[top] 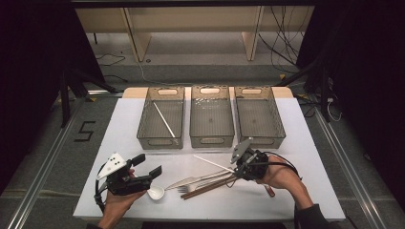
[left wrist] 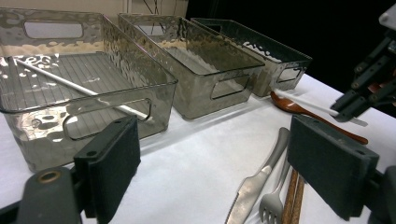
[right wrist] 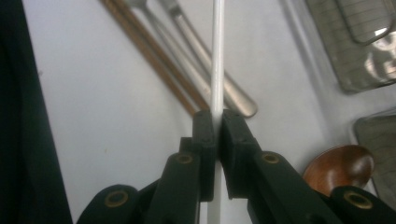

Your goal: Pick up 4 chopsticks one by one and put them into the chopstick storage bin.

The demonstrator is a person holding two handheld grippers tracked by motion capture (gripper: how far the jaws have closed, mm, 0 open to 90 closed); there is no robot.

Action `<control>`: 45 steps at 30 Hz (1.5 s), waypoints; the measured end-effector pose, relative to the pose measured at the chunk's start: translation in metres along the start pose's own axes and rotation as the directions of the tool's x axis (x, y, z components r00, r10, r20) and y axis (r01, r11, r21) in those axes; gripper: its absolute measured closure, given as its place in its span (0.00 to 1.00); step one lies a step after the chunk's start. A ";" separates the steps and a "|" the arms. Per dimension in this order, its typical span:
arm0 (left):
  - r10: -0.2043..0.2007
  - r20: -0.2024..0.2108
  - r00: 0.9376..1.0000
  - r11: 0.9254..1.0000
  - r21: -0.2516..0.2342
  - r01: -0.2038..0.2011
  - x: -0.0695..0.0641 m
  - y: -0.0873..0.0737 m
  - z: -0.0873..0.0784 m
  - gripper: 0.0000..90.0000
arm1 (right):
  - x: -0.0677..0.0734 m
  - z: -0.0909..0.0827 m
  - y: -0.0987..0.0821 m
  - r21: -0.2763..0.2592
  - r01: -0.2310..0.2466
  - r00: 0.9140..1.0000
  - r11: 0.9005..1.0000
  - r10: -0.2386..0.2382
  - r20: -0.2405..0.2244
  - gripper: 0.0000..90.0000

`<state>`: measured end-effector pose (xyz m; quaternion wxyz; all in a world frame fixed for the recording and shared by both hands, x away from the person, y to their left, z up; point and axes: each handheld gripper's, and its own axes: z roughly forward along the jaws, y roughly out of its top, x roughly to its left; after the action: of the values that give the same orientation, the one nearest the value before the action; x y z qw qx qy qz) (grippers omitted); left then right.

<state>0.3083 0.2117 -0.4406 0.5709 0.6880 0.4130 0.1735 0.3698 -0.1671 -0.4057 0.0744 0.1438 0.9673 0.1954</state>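
Note:
My right gripper (top: 235, 170) is shut on a thin white chopstick (top: 212, 163), held a little above the white table (top: 124, 124) and pointing left. In the right gripper view the black pads (right wrist: 205, 135) pinch the chopstick (right wrist: 217, 56) near one end. A second white chopstick (top: 164, 119) lies slanted in the left clear bin (top: 161, 140). My left gripper (top: 147, 166) stands open near the table's front left, with nothing between its pads (left wrist: 112, 163).
Three clear bins stand side by side at the back: left (left wrist: 28, 154), middle (left wrist: 201, 93), right (left wrist: 275, 74). A knife (left wrist: 261, 177), a fork (left wrist: 275, 200) and brown chopsticks (left wrist: 292, 196) lie mid-table. A white spoon (top: 155, 192) sits by my left gripper. A brown wooden spoon (left wrist: 299, 109) lies under the right gripper.

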 end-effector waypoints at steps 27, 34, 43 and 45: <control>-0.001 0.003 1.000 1.000 -0.003 0.001 0.000 0.000 -0.001 0.19 | -0.044 -0.003 0.071 -0.236 -0.195 0.979 0.952 0.202 0.003 0.95; -0.005 0.001 1.000 1.000 -0.006 0.005 0.001 0.000 -0.001 0.19 | -0.056 -0.002 0.094 -0.289 -0.244 0.968 0.926 0.252 -0.011 0.95; -0.006 0.002 1.000 1.000 -0.010 0.006 0.001 0.001 -0.002 0.19 | -0.068 0.009 0.127 -0.343 -0.299 0.951 0.890 0.306 -0.035 0.95; -0.003 0.004 1.000 1.000 -0.009 0.003 0.001 0.001 -0.002 0.19 | -0.072 0.011 0.133 -0.356 -0.312 0.947 0.881 0.318 -0.045 0.95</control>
<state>0.3078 0.2137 -0.4397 0.5751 0.6851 0.4123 0.1731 0.4731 -0.0674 -0.3566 0.0737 0.2845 0.8784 0.3769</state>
